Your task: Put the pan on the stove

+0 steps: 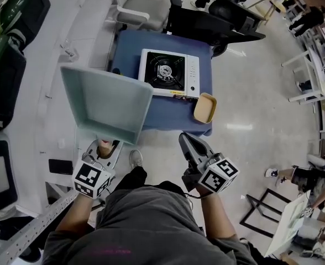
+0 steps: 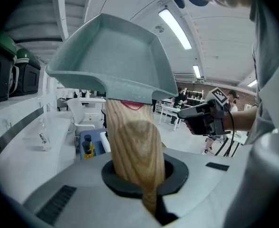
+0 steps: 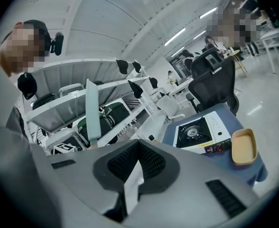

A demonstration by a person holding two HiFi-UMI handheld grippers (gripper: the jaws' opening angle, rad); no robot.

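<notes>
Plainly, the left hand-held gripper point(image 1: 104, 149) has its 2 jaws clamped on the wooden handle point(image 2: 135, 146) of the pan point(image 1: 107, 101). The handle runs straight out along the jaws, and the pale green, square pan is carried in the air beyond it, open side up. The pan's long axis, from handle to far rim, points up the head view toward the desk point(image 1: 168, 115).

The right hand-held gripper point(image 1: 185, 139) has its jaws drawn together with nothing between them. It hangs to the right of the pan, short of the desk's near edge, and bears none of the load.

Outward from the pan, the stove point(image 1: 169, 72) sits on the blue desk, ahead of the pan and to its right in the head view, well apart from both hand-held grippers. Its 1 burner point(image 1: 164, 70) is bare. The pan's right rim overlaps the desk's left edge in that view, close to the stove's left side, though how high it rides above the desk cannot be told. A shallow yellow dish point(image 1: 205, 108) lies just beside the stove's near right corner, on the side away from the pan.

The coming move looks like a carry forward and to the right until the pan's base is over the burner, then a lowering. The handle would probably end up trailing back toward the person.
</notes>
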